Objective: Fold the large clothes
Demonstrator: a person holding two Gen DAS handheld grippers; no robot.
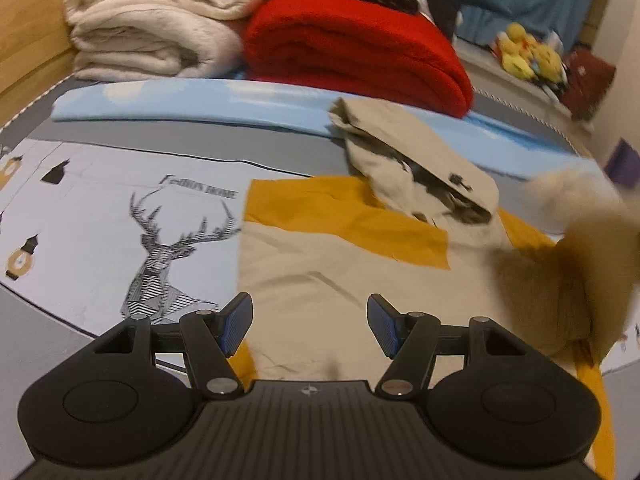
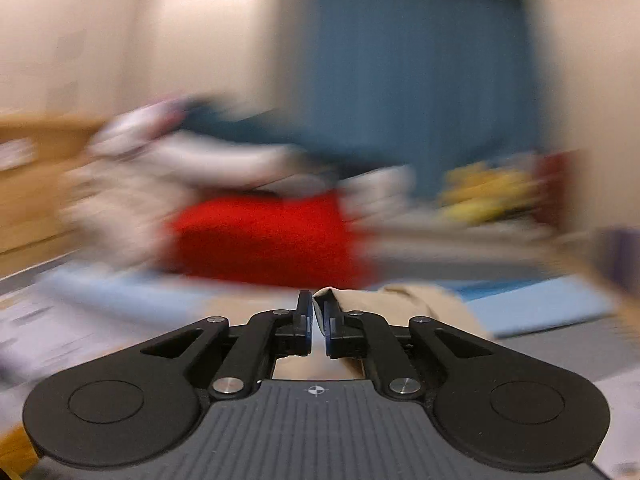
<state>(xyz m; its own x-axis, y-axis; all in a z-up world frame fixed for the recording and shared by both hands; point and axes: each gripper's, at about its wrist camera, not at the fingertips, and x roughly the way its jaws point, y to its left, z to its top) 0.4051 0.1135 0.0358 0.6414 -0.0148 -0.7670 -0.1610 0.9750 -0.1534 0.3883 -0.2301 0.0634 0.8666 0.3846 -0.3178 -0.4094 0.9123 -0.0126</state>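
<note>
The right gripper (image 2: 316, 322) has its jaws nearly together on a fold of beige cloth: an edge of the hoodie (image 1: 344, 264) shows pinched between the pads and trails off to the right of the fingers, and the whole right wrist view behind it is smeared with blur. The left gripper (image 1: 310, 326) stands wide open with nothing between its blue pads (image 1: 236, 326), hovering just above the hoodie's beige body without touching it, as far as can be told. The hoodie lies spread on the bed (image 1: 92, 216), beige with a mustard band across the chest, its hood (image 1: 420, 168) flopped up toward the far side. At the right of the left view a blurred beige-and-tan mass (image 1: 568, 272) rises off the surface; it looks like a sleeve or side of the hoodie being lifted, which would fit the right gripper's hold, though the blur leaves that uncertain. Beyond the garment sit a red blanket (image 1: 352, 52) and a cream blanket (image 1: 156, 28), both folded. By my reading the fold is at an early stage: one side is being brought over, while the other side, the hood and the lengthwise folds remain to be done.
</note>
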